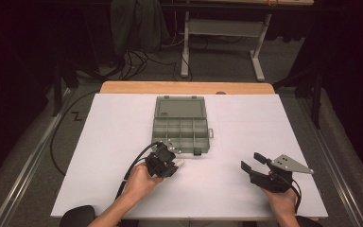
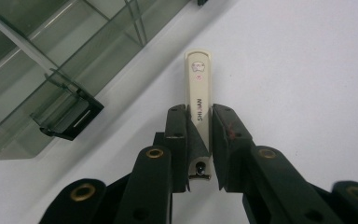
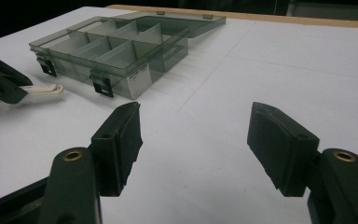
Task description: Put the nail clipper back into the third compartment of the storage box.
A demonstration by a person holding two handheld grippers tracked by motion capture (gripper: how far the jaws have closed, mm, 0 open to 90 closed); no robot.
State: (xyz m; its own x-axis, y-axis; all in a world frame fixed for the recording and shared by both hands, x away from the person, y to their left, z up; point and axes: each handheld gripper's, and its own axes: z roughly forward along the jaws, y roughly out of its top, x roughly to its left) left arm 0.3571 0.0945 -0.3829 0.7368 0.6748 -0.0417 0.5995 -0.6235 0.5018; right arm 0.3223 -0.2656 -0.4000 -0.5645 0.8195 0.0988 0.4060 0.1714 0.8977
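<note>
Left tongs (image 2: 199,140): in the left gripper view the two black jaws are closed on a cream-coloured nail clipper (image 2: 198,93), gripping its near portion from both sides. The clipper lies flat on the white counter (image 2: 307,70), at the centre of the frame, its far end pointing toward the top edge. Printed lettering runs along its top face. In the high view the left tongs (image 1: 169,158) sit just below centre, directly below the lower edge of the organiser box (image 1: 182,125), with the clipper's pale tip protruding to the right.

Right tongs (image 3: 196,140): jaws stand wide apart, nothing between them, bare counter visible in the gap. In the high view the right tongs (image 1: 250,163) are at lower right, held in the hand, well apart from the box.

Organiser box: smoky transparent plastic, lid laid fully open toward the top of the high view, tray divided into several compartments. Black latches sit on the near wall. Compartments appear unoccupied in the right gripper view, where the box (image 3: 116,51) occupies the upper left.
</note>
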